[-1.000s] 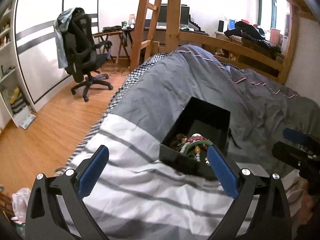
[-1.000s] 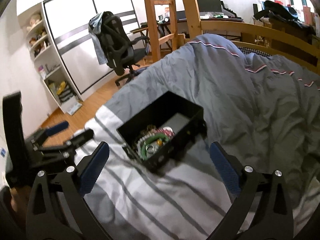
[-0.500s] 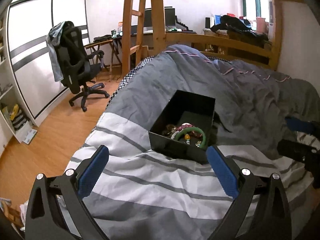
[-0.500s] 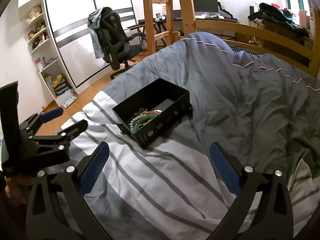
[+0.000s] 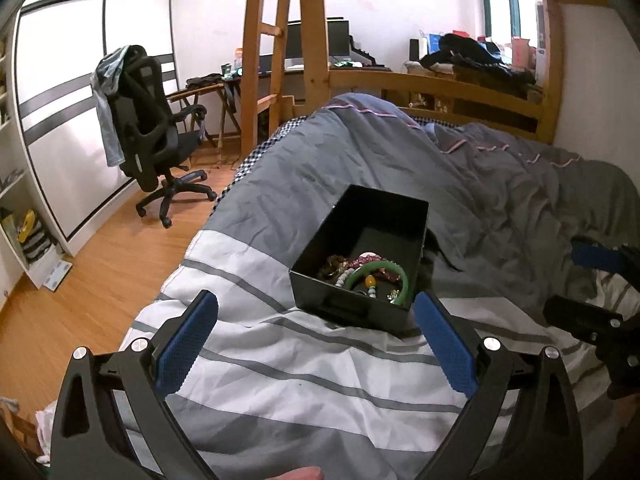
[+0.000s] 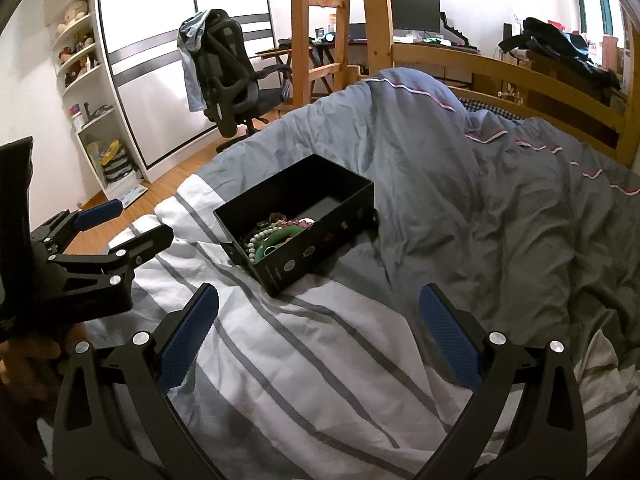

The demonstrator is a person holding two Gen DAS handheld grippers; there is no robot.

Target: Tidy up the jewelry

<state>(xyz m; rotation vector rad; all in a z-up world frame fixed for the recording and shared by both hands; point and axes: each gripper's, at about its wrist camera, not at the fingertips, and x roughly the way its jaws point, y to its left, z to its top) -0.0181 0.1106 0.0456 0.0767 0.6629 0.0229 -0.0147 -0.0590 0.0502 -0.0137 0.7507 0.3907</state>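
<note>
An open black box (image 5: 352,304) sits on the bed quilt; it also shows in the right wrist view (image 6: 316,248). A green bangle (image 5: 380,270), bead bracelets and other jewelry lie heaped at its near end; the heap shows in the right wrist view too (image 6: 276,236). My left gripper (image 5: 316,344) is open and empty, hovering over the quilt just short of the box. My right gripper (image 6: 320,336) is open and empty, to the right of the box and further back.
The grey and white striped quilt (image 5: 304,376) covers the bed and humps up behind the box. A wooden ladder and bed frame (image 5: 312,40) stand beyond. An office chair (image 5: 152,136) and white shelves (image 6: 88,92) stand on the wood floor to the left.
Both grippers have pulled back and risen from the box, which now looks smaller and farther off. Both stay open and empty. The box has not moved.
</note>
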